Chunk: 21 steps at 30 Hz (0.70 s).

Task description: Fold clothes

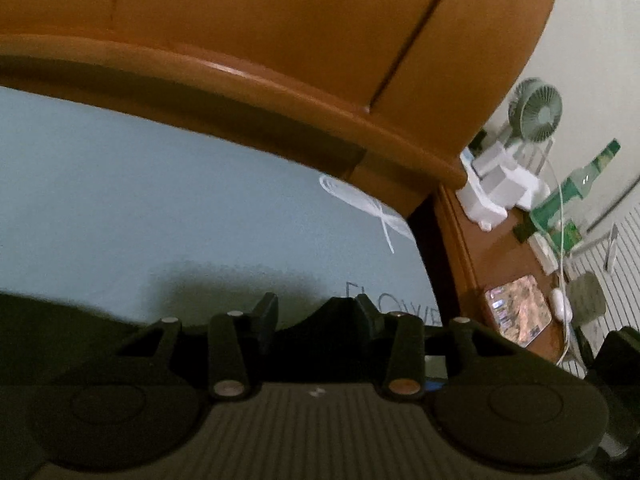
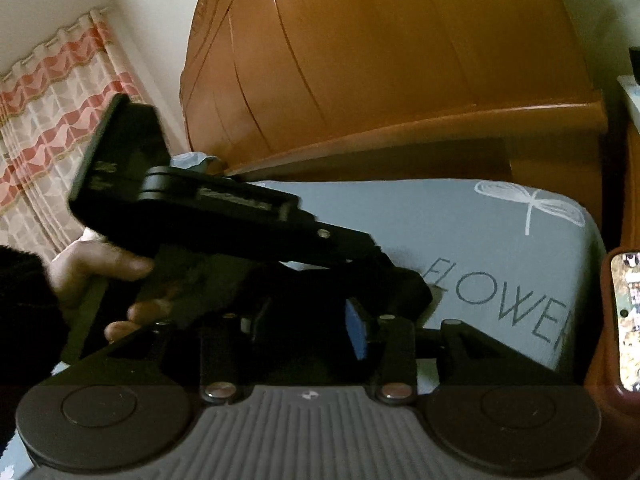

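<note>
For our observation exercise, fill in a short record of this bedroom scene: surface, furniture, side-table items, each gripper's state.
Surface: grey-blue bed sheet printed FLOWER
Behind it: wooden headboard
Side table: fan, green bottle, phone
Left gripper: open, held by a hand
Right gripper: open
Clothes: too dark beneath the grippers to tell

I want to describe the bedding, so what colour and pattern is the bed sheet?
Pale blue-grey bed sheet with a white dragonfly outline and dark "FLOWER" lettering, clearest in the right wrist view.
</note>
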{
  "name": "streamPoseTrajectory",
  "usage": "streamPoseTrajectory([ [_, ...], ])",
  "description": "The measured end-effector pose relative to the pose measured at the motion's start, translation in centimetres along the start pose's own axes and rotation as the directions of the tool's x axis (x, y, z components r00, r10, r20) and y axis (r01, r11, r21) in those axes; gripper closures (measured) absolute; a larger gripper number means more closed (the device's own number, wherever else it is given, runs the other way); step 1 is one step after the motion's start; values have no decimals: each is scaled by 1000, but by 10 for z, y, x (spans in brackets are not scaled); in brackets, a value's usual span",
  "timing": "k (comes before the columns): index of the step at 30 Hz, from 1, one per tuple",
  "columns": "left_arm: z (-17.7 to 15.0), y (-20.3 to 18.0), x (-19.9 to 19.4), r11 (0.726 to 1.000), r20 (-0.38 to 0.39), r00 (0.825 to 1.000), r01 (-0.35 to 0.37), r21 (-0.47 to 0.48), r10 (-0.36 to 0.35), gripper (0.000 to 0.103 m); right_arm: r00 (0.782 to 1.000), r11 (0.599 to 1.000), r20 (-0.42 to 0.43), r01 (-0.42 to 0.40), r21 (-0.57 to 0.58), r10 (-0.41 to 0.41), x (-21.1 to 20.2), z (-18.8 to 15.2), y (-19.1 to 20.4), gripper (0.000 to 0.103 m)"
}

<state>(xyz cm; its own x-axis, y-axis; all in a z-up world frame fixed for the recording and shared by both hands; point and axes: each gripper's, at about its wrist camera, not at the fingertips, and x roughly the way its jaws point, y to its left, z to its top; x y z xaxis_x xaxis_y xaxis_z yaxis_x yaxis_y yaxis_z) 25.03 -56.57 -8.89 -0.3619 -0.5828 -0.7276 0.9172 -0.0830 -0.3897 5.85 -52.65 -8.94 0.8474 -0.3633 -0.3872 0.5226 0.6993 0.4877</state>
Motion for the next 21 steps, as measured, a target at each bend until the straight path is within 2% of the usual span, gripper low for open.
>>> streamPoseTrajectory([
  [2,-3,-7,7,995,-20,998,-61,75,63,84,1000,1000,2,-3,5,3,-1,1,-2,57],
  [3,-5,-12,7,988,-13,996,-90,123,92,84,1000,1000,5,-2,5,2,-1,2,-2,56],
  [4,-5,-11,6,985,-5,993,-114,132,115,83,1000,1000,7,1,2,-1,0,2,-2,55],
  [8,4,3,-9,980,39,980,-196,28,195,88,1000,1000,7,-8,6,8,-1,2,-3,52],
  [11,8,0,-23,995,80,992,-100,-6,100,85,1000,1000,17,-5,5,5,-2,3,-4,48],
  [14,10,-8,-24,999,67,997,28,-25,-26,85,1000,1000,13,-6,10,6,-1,3,-6,47],
  [16,9,-9,-19,992,40,993,110,-62,-108,84,1000,1000,8,-6,9,6,0,3,-6,46],
  [19,5,-5,-4,965,12,977,214,-150,-215,76,1000,1000,9,-3,9,3,0,3,-6,41],
  [21,4,1,8,958,-9,976,212,-191,-218,71,1000,1000,10,-2,10,1,-1,3,-7,39],
])
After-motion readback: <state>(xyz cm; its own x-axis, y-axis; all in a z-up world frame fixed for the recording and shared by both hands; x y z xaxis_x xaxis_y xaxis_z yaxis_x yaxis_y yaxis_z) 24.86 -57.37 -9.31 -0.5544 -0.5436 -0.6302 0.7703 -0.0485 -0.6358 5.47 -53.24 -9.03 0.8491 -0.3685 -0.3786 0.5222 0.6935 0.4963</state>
